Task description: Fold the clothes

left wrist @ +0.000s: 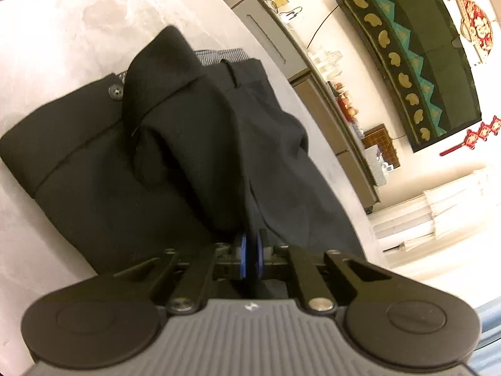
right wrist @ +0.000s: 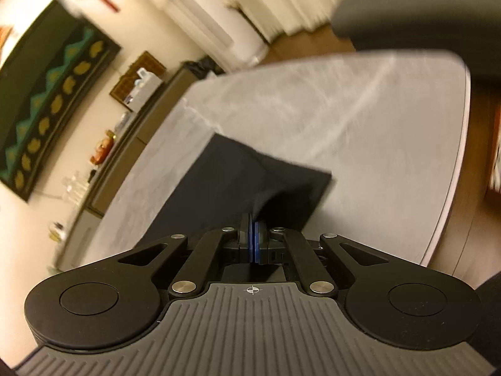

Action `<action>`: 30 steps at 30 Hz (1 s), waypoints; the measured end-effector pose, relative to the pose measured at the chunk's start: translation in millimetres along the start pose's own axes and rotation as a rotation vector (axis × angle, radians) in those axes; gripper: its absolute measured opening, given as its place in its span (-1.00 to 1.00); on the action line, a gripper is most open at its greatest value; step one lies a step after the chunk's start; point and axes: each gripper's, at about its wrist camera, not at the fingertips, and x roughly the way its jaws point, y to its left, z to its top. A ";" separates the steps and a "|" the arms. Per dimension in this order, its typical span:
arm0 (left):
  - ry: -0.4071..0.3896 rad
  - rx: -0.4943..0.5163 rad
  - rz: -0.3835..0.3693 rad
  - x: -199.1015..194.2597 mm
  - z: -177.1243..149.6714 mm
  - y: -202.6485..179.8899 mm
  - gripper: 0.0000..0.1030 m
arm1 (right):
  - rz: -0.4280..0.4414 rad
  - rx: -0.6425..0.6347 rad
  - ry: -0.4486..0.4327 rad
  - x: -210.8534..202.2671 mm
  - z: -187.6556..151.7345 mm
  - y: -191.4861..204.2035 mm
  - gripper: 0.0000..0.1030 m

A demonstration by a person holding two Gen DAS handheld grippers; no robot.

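A pair of black trousers lies on the pale table, waistband and button toward the far side. My left gripper is shut on a lifted fold of the black cloth, which rises in a ridge up to the waistband. In the right wrist view the trouser leg stretches away on the table. My right gripper is shut on a pinched-up peak of that cloth near the leg's end.
A long low sideboard with glasses and small items runs along the wall behind the table. A dark wall hanging is above it. White curtains stand at the far side. The table's rounded edge is at the right.
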 end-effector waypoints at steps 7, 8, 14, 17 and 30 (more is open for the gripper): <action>-0.013 -0.052 0.021 -0.6 5.3 1.7 0.08 | 0.018 0.005 0.046 29.8 3.6 -2.5 -0.93; -0.014 -0.060 0.028 0.4 6.2 1.3 0.12 | 0.030 -0.017 0.050 33.3 6.4 2.5 -0.95; -0.090 0.027 0.033 -17.9 3.0 -7.4 -0.96 | 0.069 -0.039 -0.059 12.2 22.3 8.6 -1.00; -0.117 -0.046 0.079 -36.3 -10.5 18.4 -0.95 | 0.040 0.000 -0.010 19.2 20.8 -7.6 -0.99; -0.230 0.174 0.386 -30.5 21.4 -38.8 0.48 | 0.075 -0.007 0.075 35.3 9.1 -2.8 -0.43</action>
